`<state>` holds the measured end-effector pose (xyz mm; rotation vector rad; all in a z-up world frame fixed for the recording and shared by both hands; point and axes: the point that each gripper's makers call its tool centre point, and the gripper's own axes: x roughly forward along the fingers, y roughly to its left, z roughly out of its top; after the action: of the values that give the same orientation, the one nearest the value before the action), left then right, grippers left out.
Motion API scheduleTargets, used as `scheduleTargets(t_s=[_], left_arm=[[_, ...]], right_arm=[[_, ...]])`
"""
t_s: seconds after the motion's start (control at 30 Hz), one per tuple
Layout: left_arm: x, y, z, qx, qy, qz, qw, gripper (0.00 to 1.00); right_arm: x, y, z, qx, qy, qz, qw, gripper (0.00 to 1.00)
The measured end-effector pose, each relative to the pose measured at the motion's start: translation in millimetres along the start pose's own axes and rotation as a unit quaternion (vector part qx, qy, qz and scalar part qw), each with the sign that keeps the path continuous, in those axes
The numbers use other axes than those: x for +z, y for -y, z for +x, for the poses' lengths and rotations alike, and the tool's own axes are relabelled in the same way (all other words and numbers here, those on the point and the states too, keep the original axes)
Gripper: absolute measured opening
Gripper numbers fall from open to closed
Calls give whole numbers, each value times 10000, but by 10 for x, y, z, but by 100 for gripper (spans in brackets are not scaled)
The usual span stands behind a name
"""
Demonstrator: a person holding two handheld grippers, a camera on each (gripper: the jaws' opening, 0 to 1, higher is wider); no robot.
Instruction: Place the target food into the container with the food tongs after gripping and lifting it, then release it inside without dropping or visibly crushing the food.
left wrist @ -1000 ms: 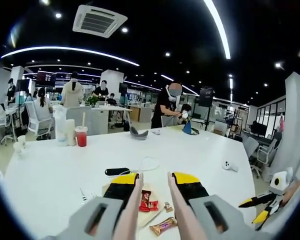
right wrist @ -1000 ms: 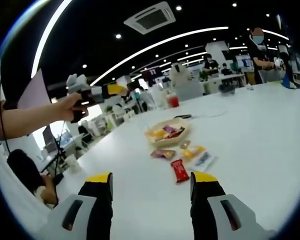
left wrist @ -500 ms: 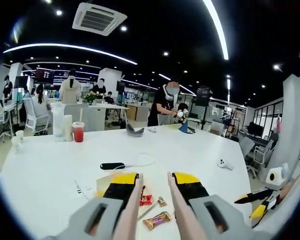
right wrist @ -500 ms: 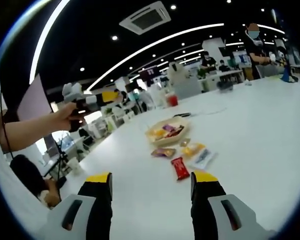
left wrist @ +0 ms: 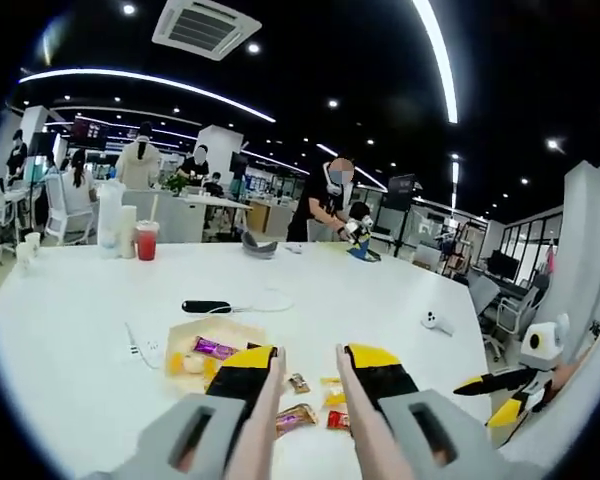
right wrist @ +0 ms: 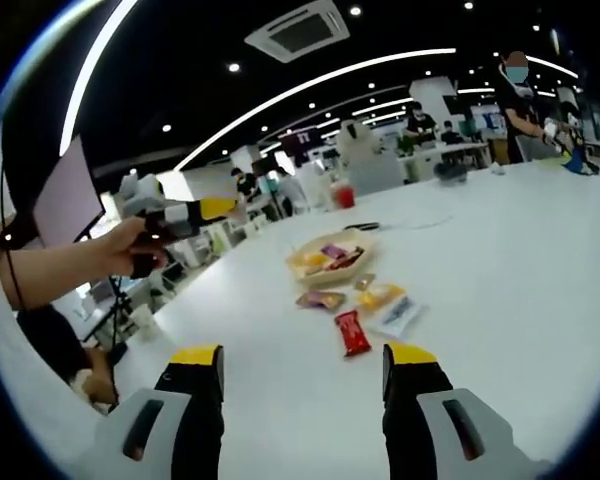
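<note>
My left gripper (left wrist: 308,352) hovers above the white table, its jaws pressed on the two beige arms of the food tongs (left wrist: 268,400), which stand apart with nothing between them. Just beyond its left jaw lies a shallow wooden tray (left wrist: 195,335) holding a purple wrapper (left wrist: 215,348) and a yellow piece. Loose snacks lie under the tong tips: a brown wrapper (left wrist: 298,417), a red one (left wrist: 338,420) and a yellow one (left wrist: 332,397). My right gripper (right wrist: 305,370) is open and short of a red wrapper (right wrist: 352,332). The tray (right wrist: 330,258) lies further off. A hand holds the left gripper (right wrist: 205,210) high at the left.
A black device with a white cable (left wrist: 208,307) lies behind the tray. A red drink cup (left wrist: 146,240) stands at the far left and a small white device (left wrist: 435,322) at the right. A person (left wrist: 325,205) stands at the table's far end. My right gripper (left wrist: 500,395) enters from the right.
The left gripper view has shifted, so the tray and loose snacks now show fuller and further left. In the right gripper view the hand with the left gripper sits slightly lower.
</note>
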<state>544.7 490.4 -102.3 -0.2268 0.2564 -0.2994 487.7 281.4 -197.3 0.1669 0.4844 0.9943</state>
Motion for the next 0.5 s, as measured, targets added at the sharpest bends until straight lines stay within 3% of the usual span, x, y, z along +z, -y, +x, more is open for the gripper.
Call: scheduleTargets(t_s=[0.37,0.5], left_arm=[[-85,3,0,3,-16,-7,10000,26],[-202,-3,35,37,-244,-1,9997,26]], right_arm=[[-5,-62,84,166,-77,-50,9998,65],[-24,-46,100,181,-111,-1,9998,65]])
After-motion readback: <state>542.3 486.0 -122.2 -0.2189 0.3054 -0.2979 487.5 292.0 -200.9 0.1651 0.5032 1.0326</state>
